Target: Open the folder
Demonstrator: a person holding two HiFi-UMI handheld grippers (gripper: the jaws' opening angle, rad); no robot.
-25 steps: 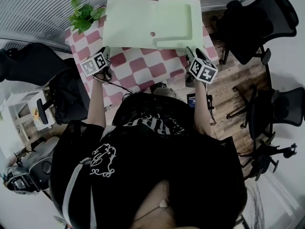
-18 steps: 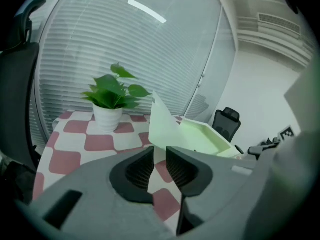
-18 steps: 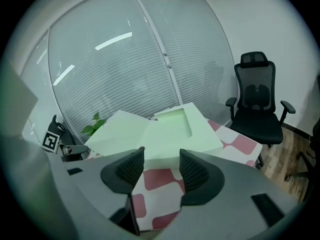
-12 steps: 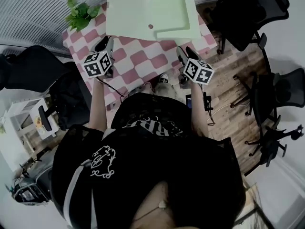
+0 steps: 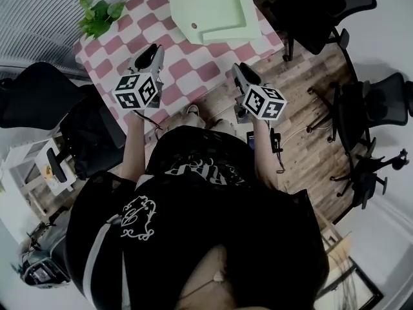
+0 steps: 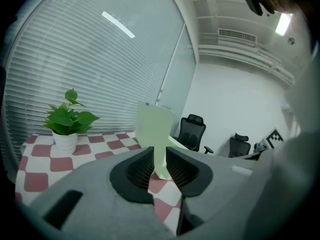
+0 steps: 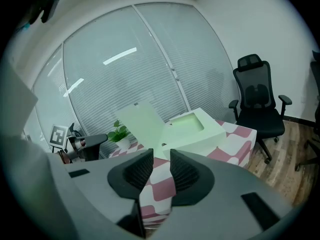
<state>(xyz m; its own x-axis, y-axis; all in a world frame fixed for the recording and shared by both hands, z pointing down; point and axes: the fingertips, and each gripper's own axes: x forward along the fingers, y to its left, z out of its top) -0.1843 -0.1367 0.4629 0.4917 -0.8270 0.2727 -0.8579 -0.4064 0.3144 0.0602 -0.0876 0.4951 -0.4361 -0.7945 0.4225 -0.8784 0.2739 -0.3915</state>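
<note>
The light-green folder [image 5: 213,11] lies open on the far part of the pink-and-white checked table [image 5: 187,70]. Its cover [image 6: 155,126] stands raised, which the right gripper view [image 7: 142,121] shows too, beside the tray-like half [image 7: 195,129]. My left gripper [image 5: 152,55] hovers over the table's near left, well short of the folder. Its jaws [image 6: 160,161] stand a narrow gap apart with nothing between them. My right gripper [image 5: 240,73] hangs at the table's near right edge. Its jaws [image 7: 161,166] have just been closing and hold nothing.
A potted plant [image 5: 97,15] stands at the table's far left corner. Black office chairs stand right of the table [image 5: 316,11], further right [image 5: 381,102] and at its left [image 5: 39,95]. Blinds cover the window wall [image 6: 90,59] behind the table. The floor is wood [image 5: 303,141].
Both grippers have drawn back from the folder toward the person and risen. The right gripper's jaws, wide before, have narrowed. The folder stays open on the table.
</note>
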